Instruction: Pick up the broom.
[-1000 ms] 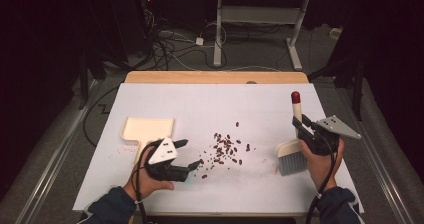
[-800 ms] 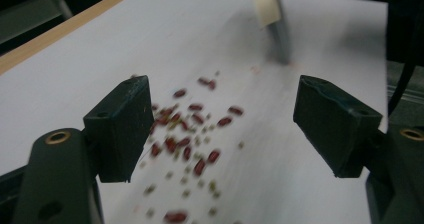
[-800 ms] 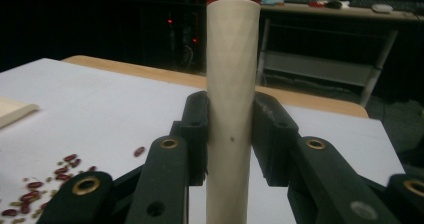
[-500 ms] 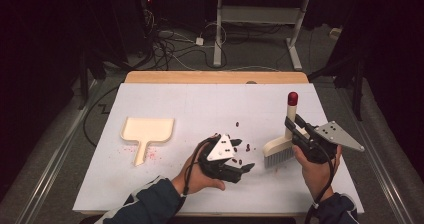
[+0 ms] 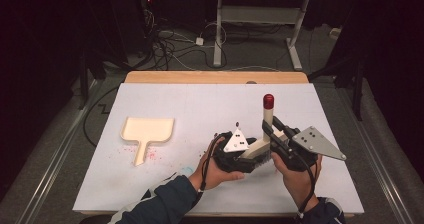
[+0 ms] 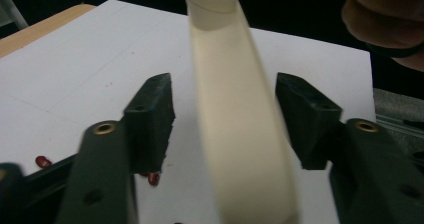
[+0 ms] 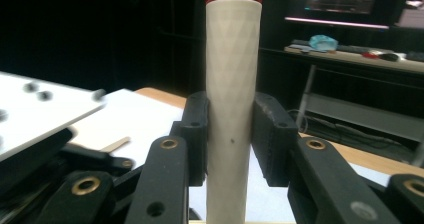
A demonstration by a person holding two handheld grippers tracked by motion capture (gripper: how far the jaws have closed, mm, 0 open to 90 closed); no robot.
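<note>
A brush [image 5: 268, 115] with a white handle and a red cap stands almost upright at the front middle of the white sheet. My right gripper [image 5: 274, 135] is shut on that handle [image 7: 233, 74], with both pads flat against it [image 7: 232, 134]. My left gripper [image 5: 246, 156] reaches in from the left at the brush's cream head [image 5: 256, 148]. Its jaws have just been closing and now stand on either side of the cream back [image 6: 235, 134], with a narrow gap at each pad [image 6: 225, 119]. A few small red beans [image 6: 42, 161] lie on the sheet under the left jaw.
A cream dustpan [image 5: 147, 131] lies flat on the left of the white sheet [image 5: 200, 104], handle toward me, with reddish specks [image 5: 150, 156] beside it. One dark bean [image 5: 236, 123] lies just beyond my left gripper. A wooden table edge [image 5: 215, 77] runs along the back.
My left gripper has swung right from beside the dustpan to the brush head, and its jaws have narrowed around it. My right gripper has brought the brush leftward, over the scattered beans.
</note>
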